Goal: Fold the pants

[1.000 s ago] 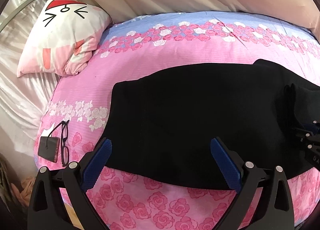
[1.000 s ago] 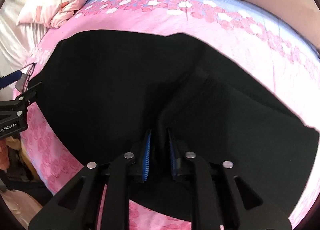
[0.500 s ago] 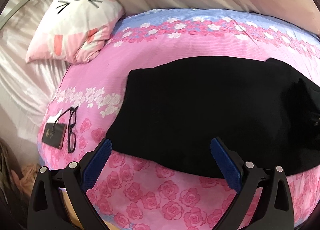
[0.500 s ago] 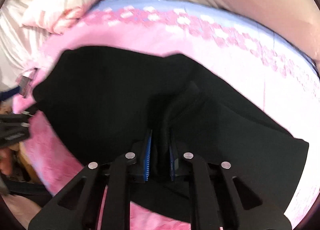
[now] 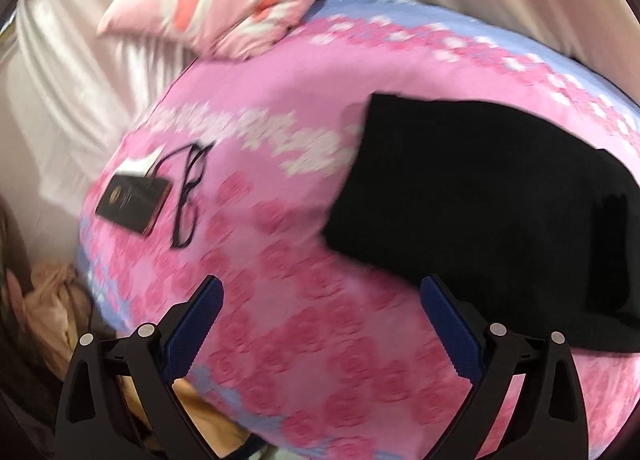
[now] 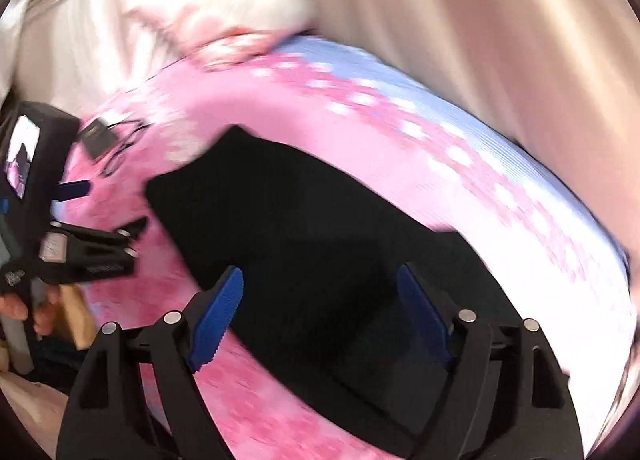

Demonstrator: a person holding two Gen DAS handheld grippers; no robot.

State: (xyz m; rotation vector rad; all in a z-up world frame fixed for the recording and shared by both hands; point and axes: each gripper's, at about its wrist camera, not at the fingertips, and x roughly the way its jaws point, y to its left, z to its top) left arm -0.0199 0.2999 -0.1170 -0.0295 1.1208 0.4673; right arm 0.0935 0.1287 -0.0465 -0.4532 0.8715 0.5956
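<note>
Our left gripper (image 5: 320, 324) has its jaws spread wide, holding nothing, above the pink bedspread (image 5: 280, 260) just left of the pants (image 5: 480, 200). Our right gripper (image 6: 320, 312) is also spread apart and empty, over the pants' near edge. The black pants lie flat on the bed. A phone (image 5: 134, 198) and glasses (image 5: 190, 192) sit left, a pillow (image 5: 224, 0) beyond
</note>
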